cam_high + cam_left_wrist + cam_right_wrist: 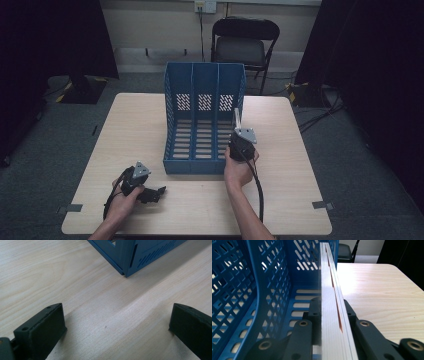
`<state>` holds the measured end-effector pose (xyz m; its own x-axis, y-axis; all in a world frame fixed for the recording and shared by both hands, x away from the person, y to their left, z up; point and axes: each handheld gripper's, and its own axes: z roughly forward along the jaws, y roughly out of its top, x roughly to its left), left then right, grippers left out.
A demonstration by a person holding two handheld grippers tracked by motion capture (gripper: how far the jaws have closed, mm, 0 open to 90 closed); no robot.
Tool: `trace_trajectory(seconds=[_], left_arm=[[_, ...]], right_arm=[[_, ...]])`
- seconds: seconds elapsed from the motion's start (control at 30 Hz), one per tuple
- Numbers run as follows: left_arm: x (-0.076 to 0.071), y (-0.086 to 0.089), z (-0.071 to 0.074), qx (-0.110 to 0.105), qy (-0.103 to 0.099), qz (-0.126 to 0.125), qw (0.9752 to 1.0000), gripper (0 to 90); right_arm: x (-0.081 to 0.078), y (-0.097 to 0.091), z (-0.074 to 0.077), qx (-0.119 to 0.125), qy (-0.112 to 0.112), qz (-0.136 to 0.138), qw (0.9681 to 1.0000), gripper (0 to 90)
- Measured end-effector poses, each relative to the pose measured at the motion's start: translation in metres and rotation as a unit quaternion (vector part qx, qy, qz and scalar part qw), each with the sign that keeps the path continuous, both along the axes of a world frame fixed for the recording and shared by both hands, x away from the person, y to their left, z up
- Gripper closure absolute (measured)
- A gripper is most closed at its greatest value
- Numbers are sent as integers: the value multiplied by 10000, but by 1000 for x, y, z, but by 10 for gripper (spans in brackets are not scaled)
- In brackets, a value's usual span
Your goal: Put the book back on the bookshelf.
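A blue three-slot file rack (170, 125) stands open-topped at the table's middle. My right gripper (239, 131) is at the rack's right front, shut on a thin white book (237, 118) held upright on edge. In the right gripper view the book (327, 322) runs edge-on between the jaws of the right gripper (329, 305), beside the rack's perforated divider (269, 277), close to the right wall. Whether the book touches the rack floor is hidden. My left gripper (159, 192) rests on the table at the front left, open. In the left gripper view the gripper (117, 315) faces bare wood, with the rack's corner (140, 252) beyond.
A black folding chair (244, 45) stands behind the table. Dark curtains hang at both sides. The wooden table (130, 130) has bare room left and right of the rack. Cables trail from both grippers toward the front edge.
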<state>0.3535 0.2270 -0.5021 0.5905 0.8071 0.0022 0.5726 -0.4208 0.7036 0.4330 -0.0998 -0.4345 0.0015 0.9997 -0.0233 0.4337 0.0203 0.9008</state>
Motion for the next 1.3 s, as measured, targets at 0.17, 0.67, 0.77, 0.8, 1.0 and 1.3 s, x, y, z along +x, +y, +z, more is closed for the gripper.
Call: trace_trajectory(seconds=[0.17, 0.67, 0.77, 0.8, 1.0, 1.3], left_arm=[[0, 0, 0, -2, -2, 3, 10000, 0], [1, 0, 0, 14, 3, -35, 10000, 0], [1, 0, 0, 12, 2, -33, 10000, 0], [1, 0, 0, 19, 1, -40, 10000, 0], [1, 0, 0, 11, -5, -44, 10000, 0], [1, 0, 0, -11, 1, -41, 10000, 0]], right_arm=[[-2, -1, -2, -16, -128, 48, 9999, 751], [-7, 2, -3, -34, -355, -51, 9994, 756], [-8, 2, -4, -54, -414, -91, 9991, 757], [-8, 3, -4, -59, -408, -112, 9991, 757], [-7, 3, -4, -89, -374, -92, 9992, 752], [-5, -1, -5, -83, -386, 3, 9992, 685]])
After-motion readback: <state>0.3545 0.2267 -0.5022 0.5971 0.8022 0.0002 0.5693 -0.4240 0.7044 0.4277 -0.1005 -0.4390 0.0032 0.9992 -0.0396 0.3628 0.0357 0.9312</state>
